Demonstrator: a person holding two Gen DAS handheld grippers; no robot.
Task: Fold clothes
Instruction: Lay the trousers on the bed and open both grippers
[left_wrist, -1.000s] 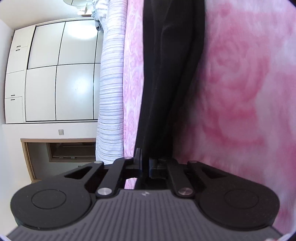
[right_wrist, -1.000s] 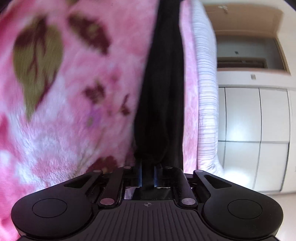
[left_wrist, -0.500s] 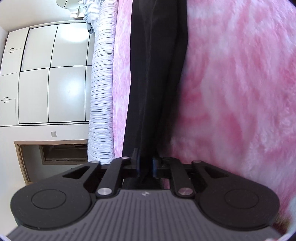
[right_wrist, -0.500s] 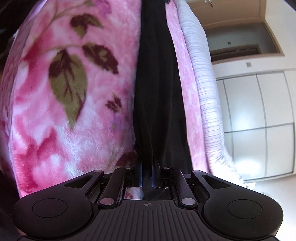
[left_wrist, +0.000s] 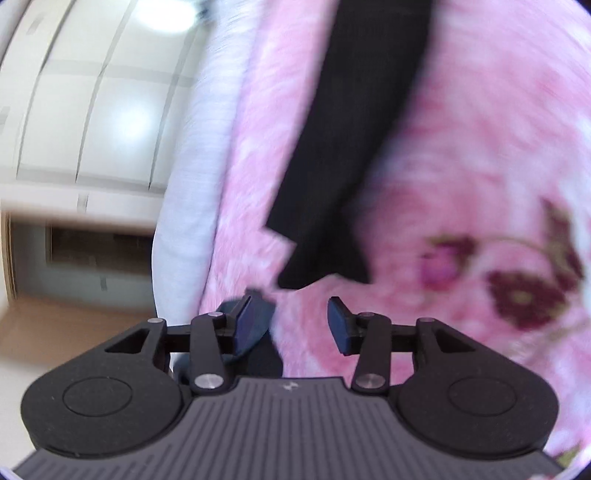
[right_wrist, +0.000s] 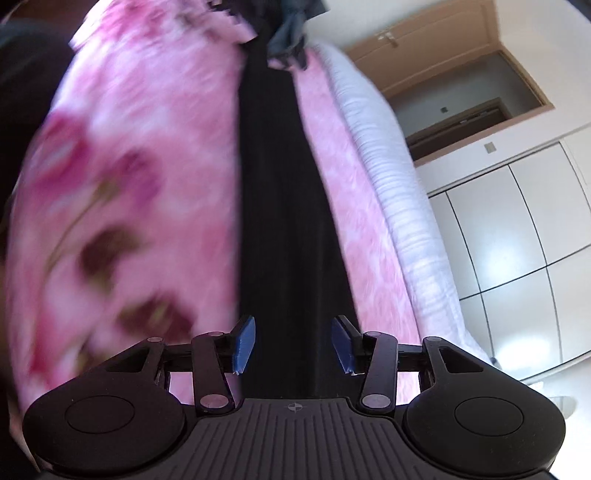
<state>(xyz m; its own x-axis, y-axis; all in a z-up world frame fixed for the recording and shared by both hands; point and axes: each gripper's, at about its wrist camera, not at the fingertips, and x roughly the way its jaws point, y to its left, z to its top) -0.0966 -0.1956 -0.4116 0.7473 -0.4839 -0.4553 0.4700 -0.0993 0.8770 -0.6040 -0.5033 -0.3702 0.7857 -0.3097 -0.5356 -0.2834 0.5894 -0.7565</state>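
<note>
Both grippers, left gripper (left_wrist: 301, 319) and right gripper (right_wrist: 293, 341), are now spread wide; the black garment (left_wrist: 354, 147), pinched a moment ago, is let go. It is laid long on the pink blanket (left_wrist: 461, 166), near its striped edge.

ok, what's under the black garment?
The black garment lies flat along the pink floral blanket, which shows on both sides of it. A white striped cover runs beside the blanket. Whatever is directly beneath the garment is covered.
</note>
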